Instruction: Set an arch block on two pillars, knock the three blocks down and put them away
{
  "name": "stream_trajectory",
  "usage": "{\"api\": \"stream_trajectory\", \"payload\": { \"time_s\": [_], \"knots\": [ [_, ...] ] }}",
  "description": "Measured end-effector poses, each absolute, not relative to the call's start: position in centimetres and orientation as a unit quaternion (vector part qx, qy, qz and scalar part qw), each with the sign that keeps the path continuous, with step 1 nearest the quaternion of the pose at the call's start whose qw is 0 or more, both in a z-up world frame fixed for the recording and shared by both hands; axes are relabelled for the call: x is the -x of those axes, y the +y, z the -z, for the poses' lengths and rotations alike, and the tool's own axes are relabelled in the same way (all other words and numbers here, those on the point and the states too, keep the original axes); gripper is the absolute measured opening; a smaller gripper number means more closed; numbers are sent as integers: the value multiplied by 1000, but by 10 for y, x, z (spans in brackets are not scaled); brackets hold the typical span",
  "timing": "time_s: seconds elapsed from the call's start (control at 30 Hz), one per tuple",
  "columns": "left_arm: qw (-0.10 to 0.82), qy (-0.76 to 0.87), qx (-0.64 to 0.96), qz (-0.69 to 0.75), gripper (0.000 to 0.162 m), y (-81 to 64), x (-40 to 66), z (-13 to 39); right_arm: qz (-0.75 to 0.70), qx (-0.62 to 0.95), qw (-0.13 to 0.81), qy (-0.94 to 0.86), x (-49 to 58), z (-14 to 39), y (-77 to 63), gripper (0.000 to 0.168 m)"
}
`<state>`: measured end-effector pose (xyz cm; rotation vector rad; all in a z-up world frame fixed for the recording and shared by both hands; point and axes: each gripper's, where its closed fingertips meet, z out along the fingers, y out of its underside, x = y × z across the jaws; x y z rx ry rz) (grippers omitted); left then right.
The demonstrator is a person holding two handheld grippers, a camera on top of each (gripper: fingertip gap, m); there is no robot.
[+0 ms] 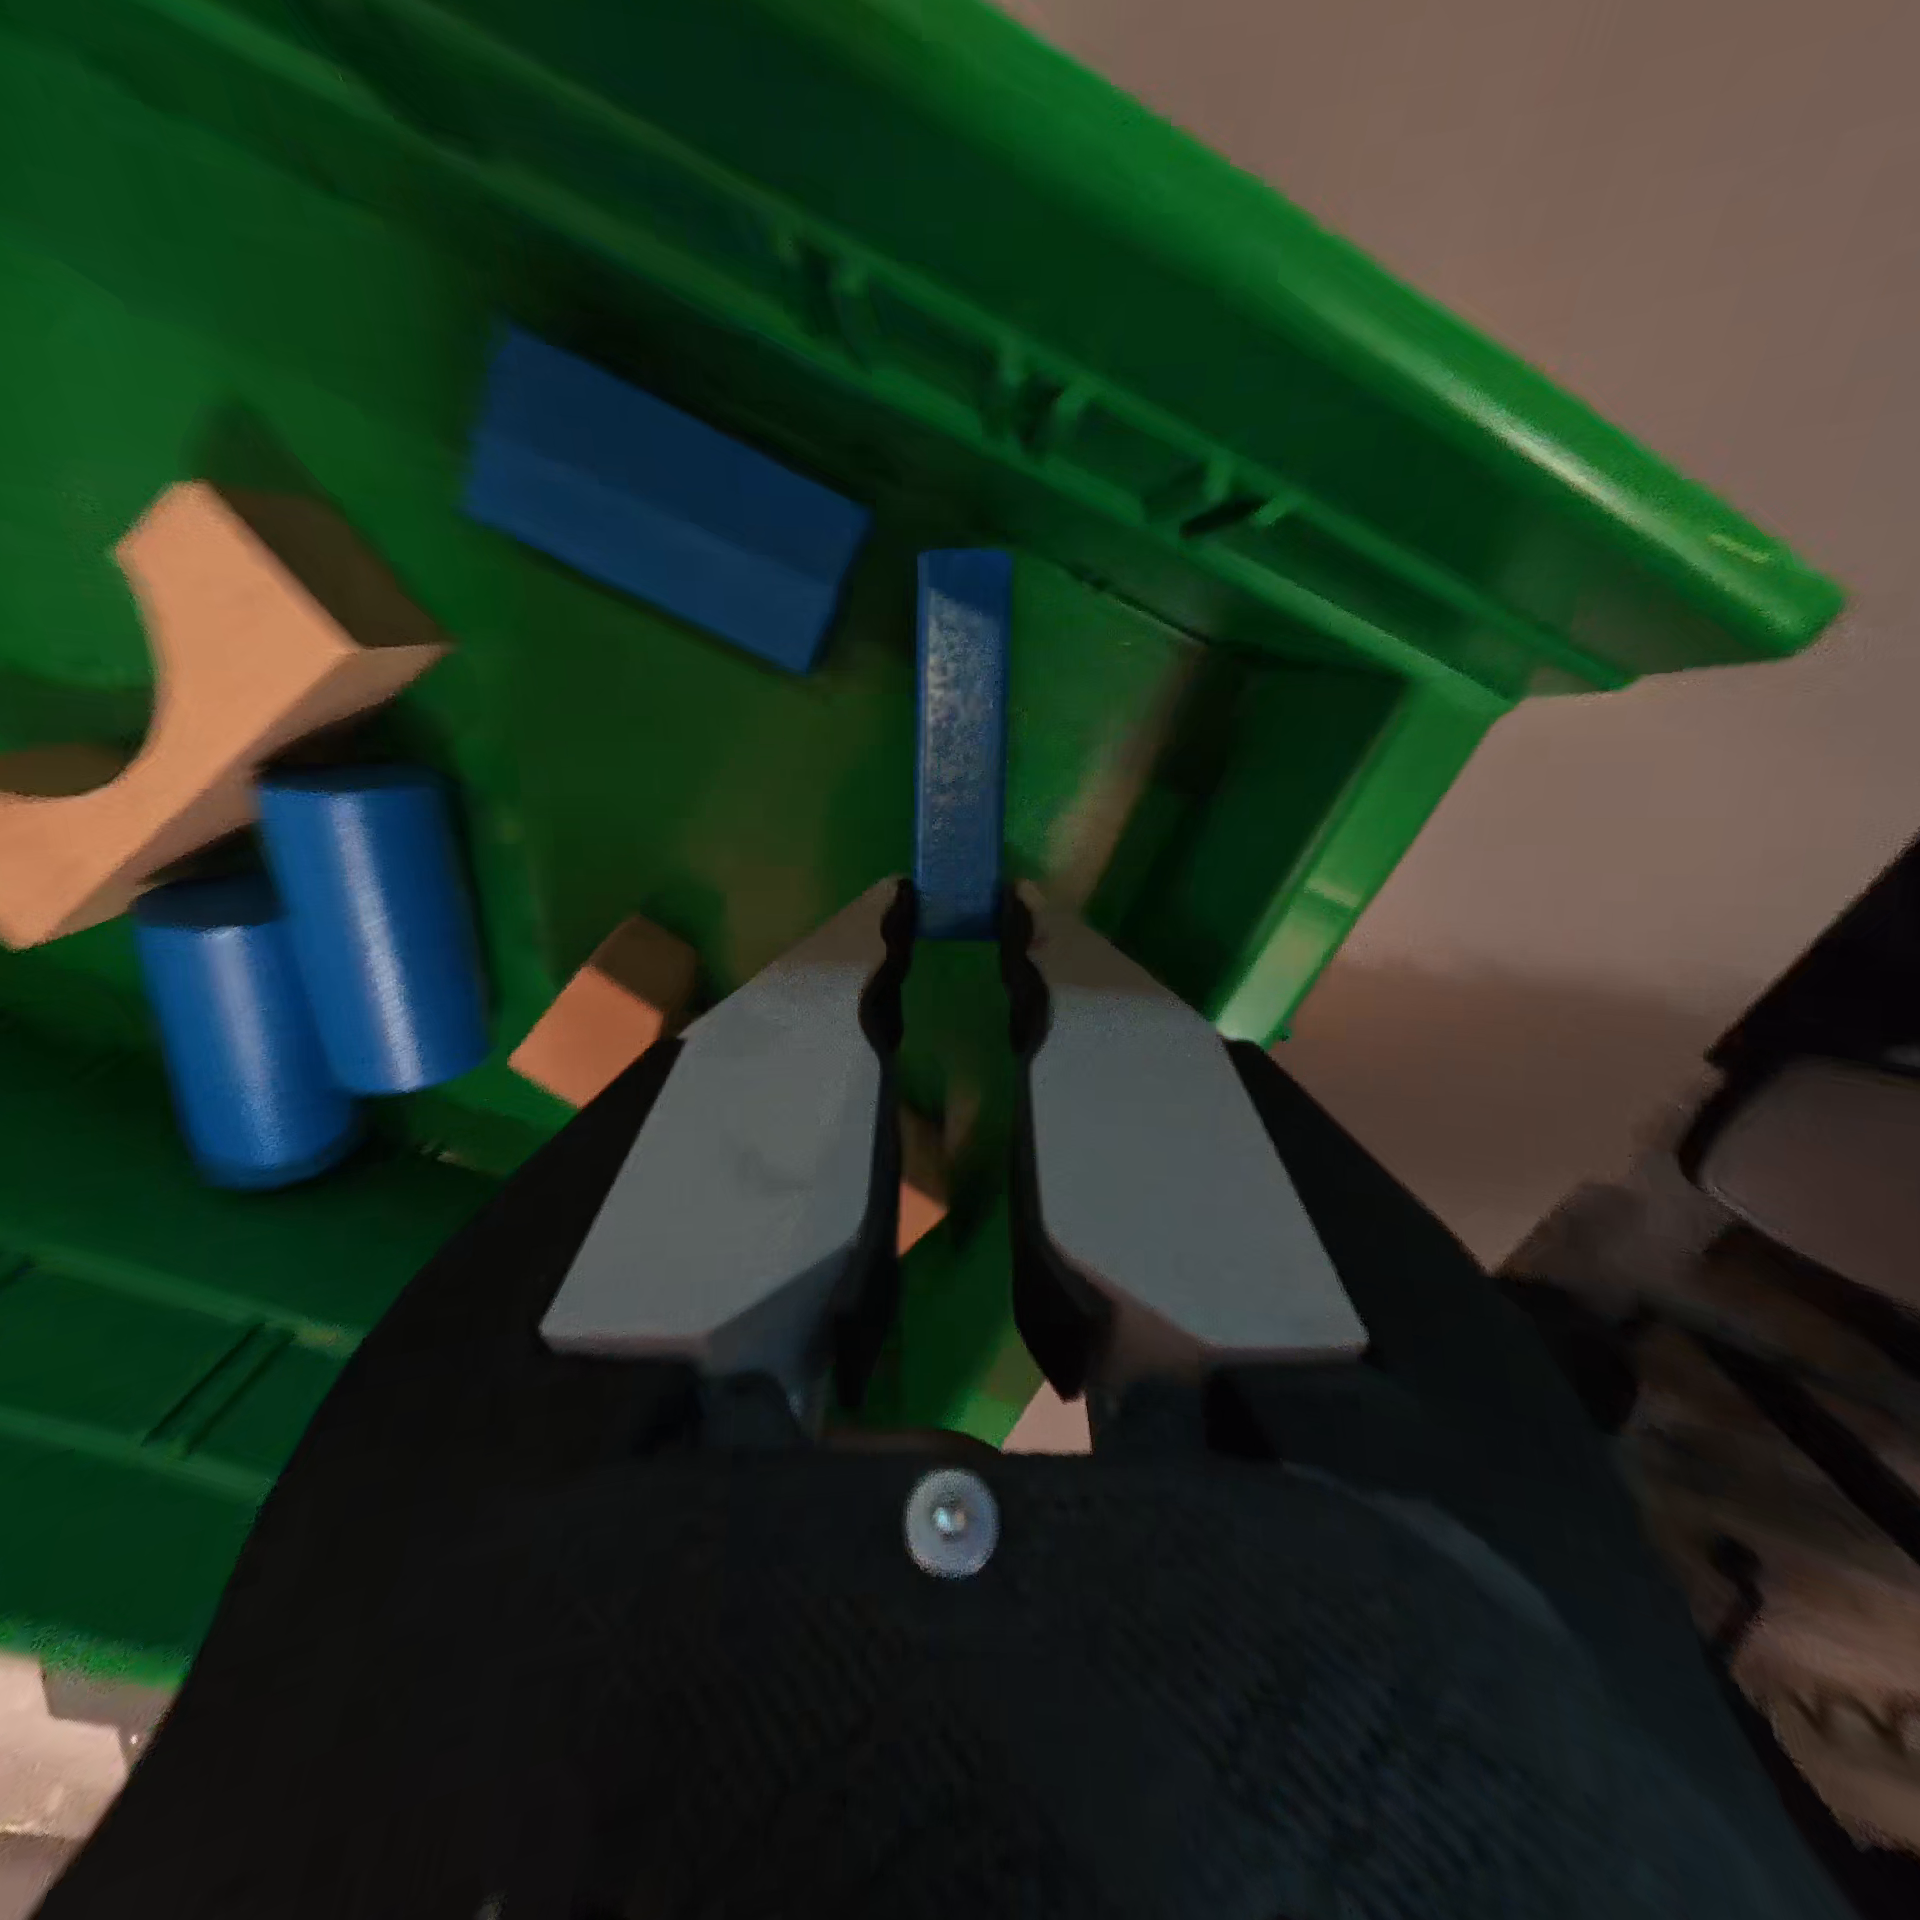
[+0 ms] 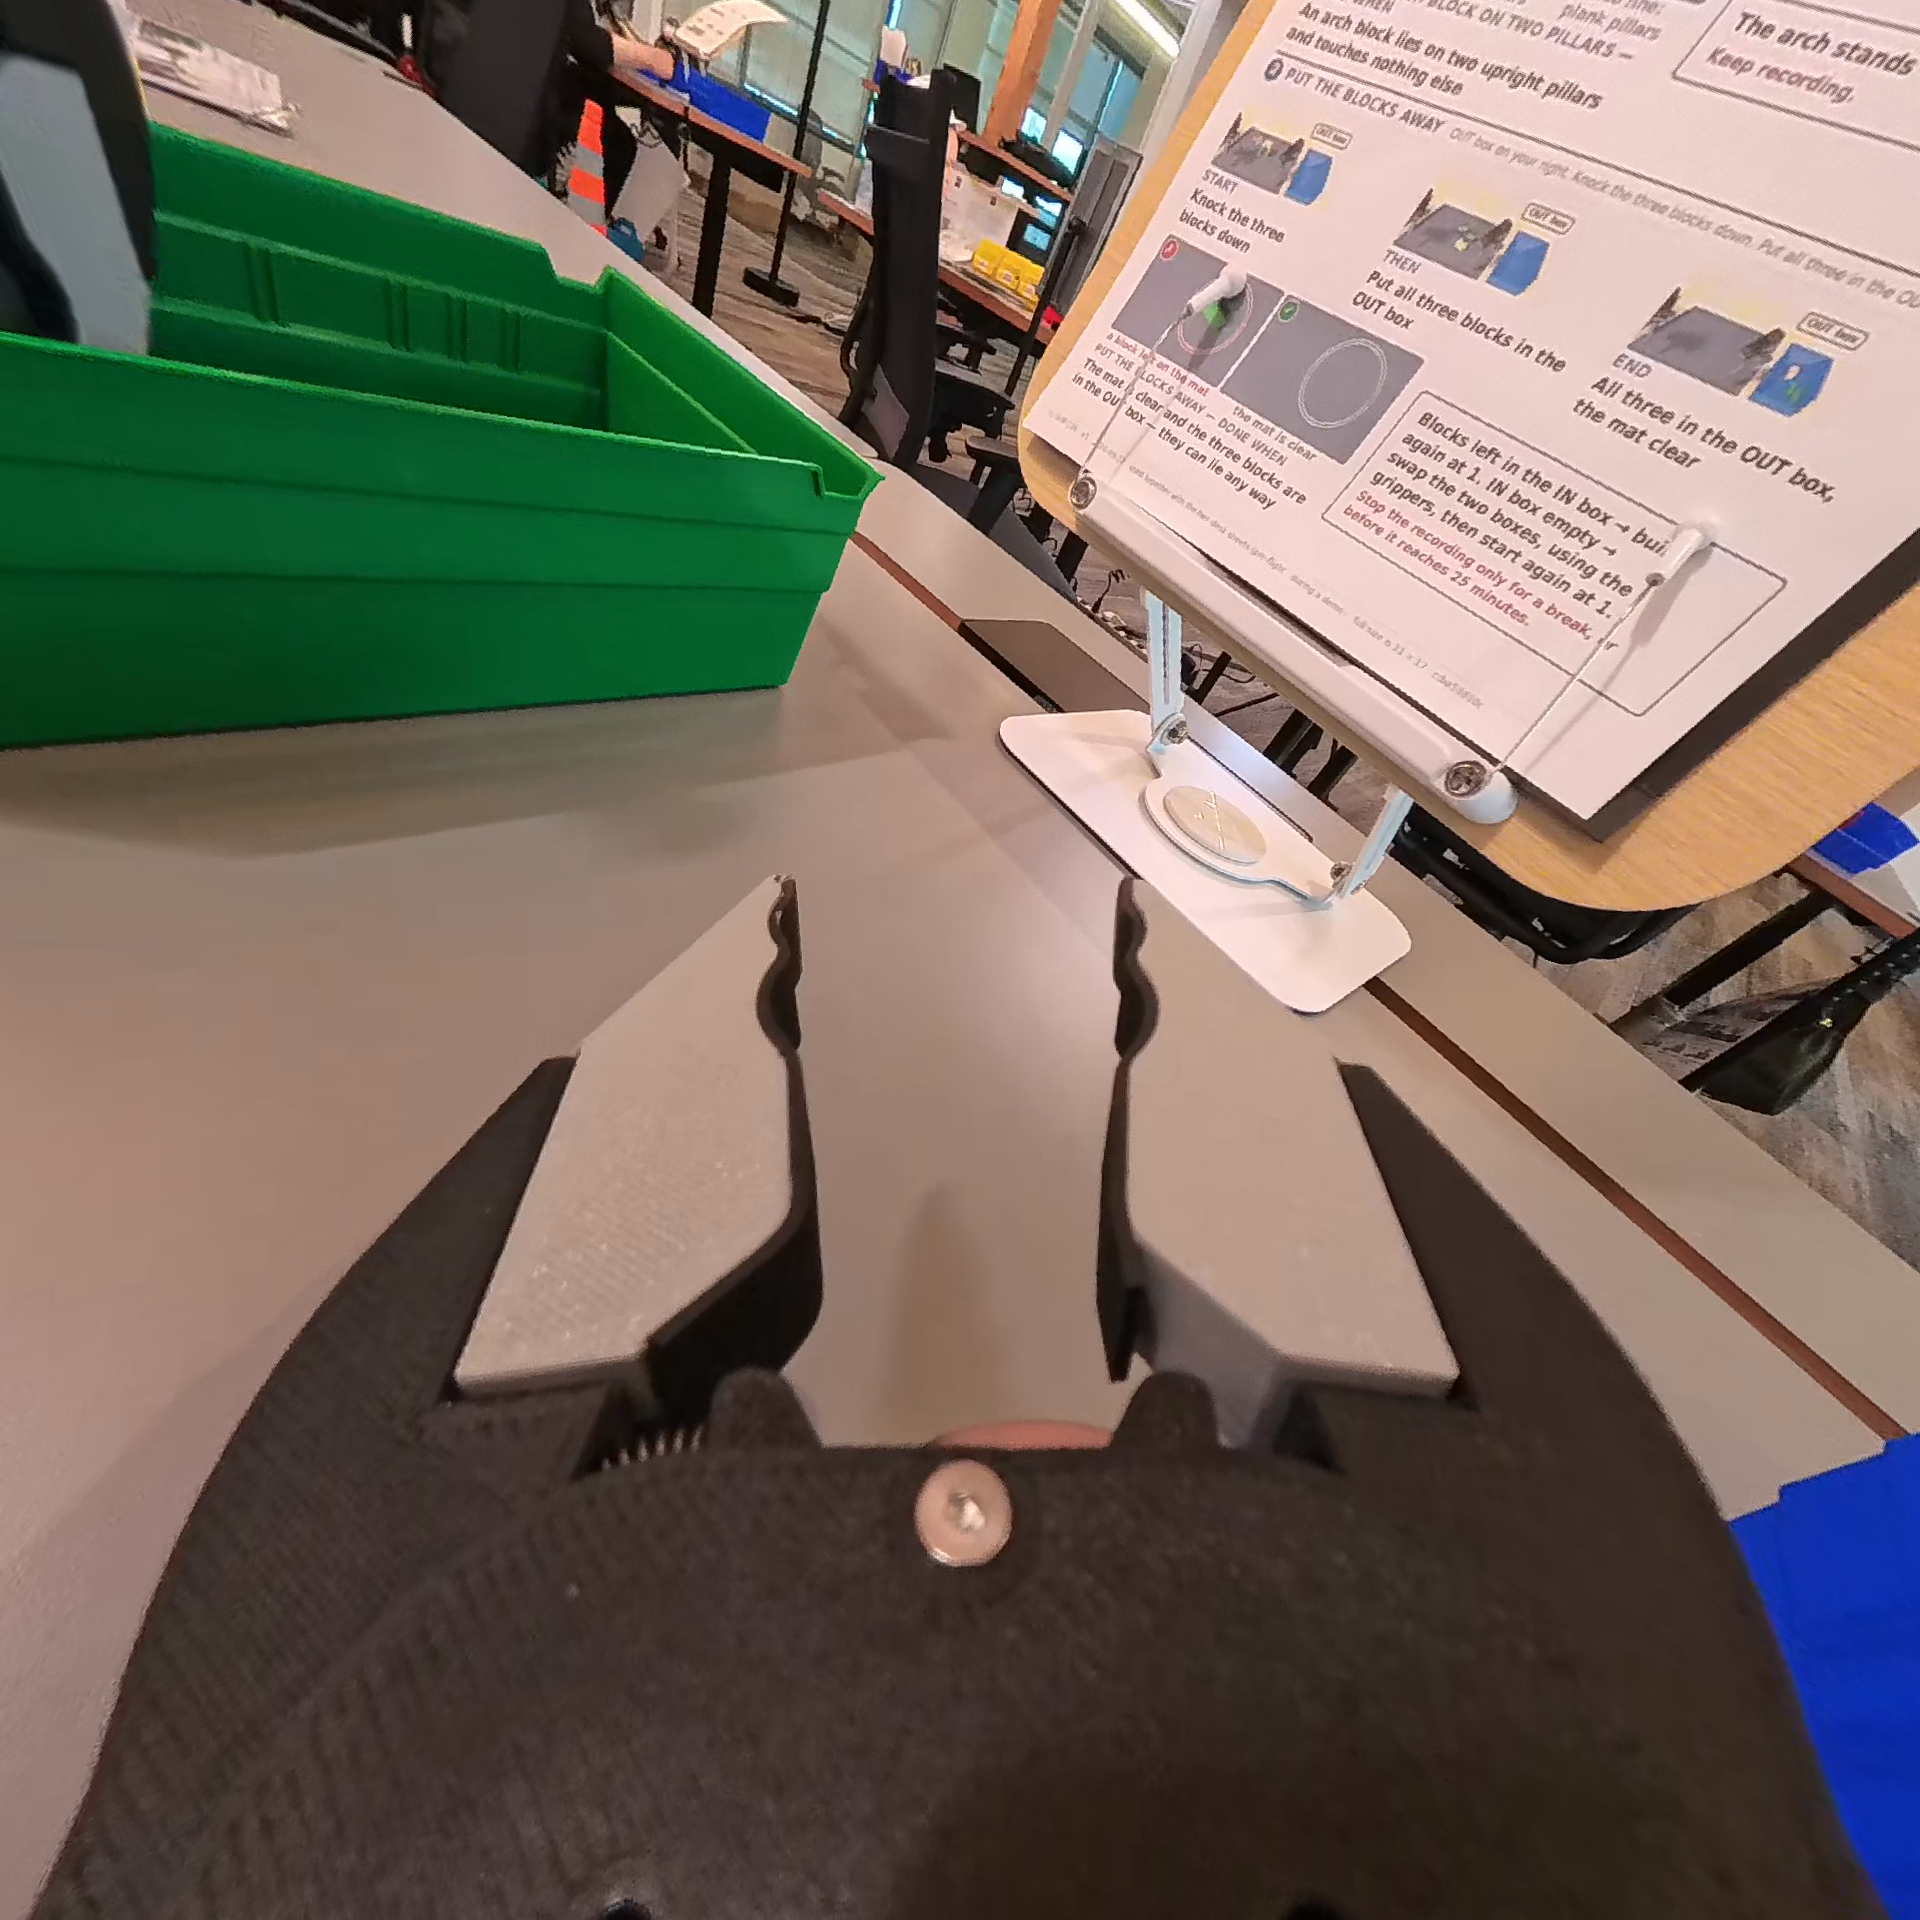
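Left gripper (image 1: 958, 902) fingers (image 1: 769, 1122) clamping blue plank block (image 1: 962, 727) over green bin (image 1: 1299, 488).

The left hand-held gripper (image 1: 958, 906) points steeply down, its grey fingers (image 1: 748, 1132) drawn close together and pinching a thin blue block (image 1: 961, 727) at their tips. The right hand-held gripper (image 2: 954, 914) lies nearly level and low over the table (image 2: 416, 935), its fingers (image 2: 665, 1174) spread apart, nothing between them.
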<state>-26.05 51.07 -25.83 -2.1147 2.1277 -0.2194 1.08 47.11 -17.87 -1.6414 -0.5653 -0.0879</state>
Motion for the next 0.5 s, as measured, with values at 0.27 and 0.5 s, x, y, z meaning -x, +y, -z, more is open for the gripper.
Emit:
{"api": "stream_trajectory", "payload": {
  "time_s": [0.27, 0.5],
  "knots": [
    [246, 637, 722, 115, 14, 536, 256, 208, 4, 732, 636, -245, -6, 184, 471, 59],
    [556, 515, 647, 87, 14, 525, 203, 98, -270, 728, 592, -217, 37, 181, 453, 70]
  ]
}}
